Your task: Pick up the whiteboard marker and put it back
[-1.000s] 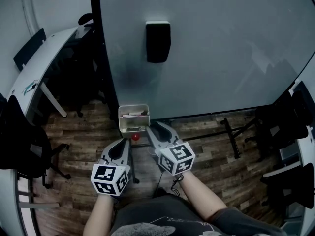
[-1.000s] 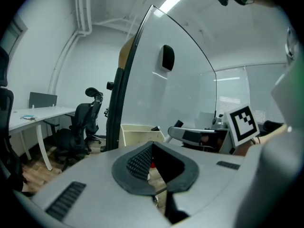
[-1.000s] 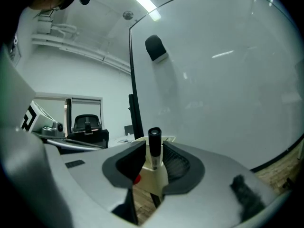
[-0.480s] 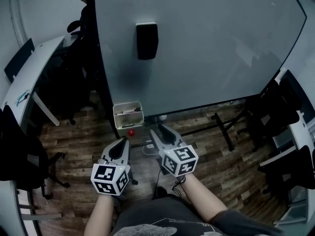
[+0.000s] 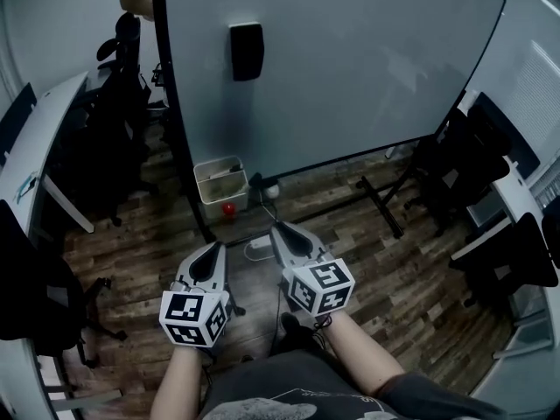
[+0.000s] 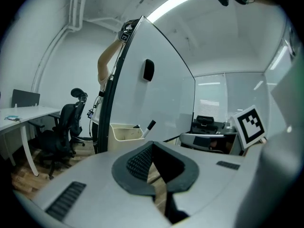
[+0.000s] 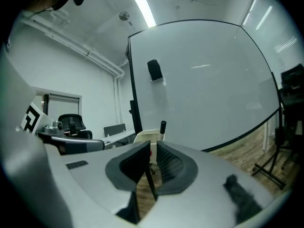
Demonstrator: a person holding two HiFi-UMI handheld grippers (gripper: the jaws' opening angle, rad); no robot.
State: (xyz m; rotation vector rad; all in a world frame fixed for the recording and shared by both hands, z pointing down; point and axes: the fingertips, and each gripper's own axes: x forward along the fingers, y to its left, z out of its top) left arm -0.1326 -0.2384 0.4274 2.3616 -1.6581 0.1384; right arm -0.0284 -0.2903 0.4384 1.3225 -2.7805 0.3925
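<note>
Marker [image 6: 150, 126] standing in tray [image 6: 124, 132], well ahead of left claw [image 6: 152, 144]

Dark wood-plank floor [image 5: 411, 287], white walls [image 6: 42, 56]. White desk [image 5: 44, 138] at left, black office chairs [image 5: 114, 121] beside it. Ceiling strip light [image 6: 171, 3] on.

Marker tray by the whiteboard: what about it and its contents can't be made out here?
- Tray contents, head view: too small and dim to tell apart.
- Marker, left gripper view: only its upper end sticks out; the tray wall hides the rest.
- Red item next to the tray, head view: too small to identify.
</note>
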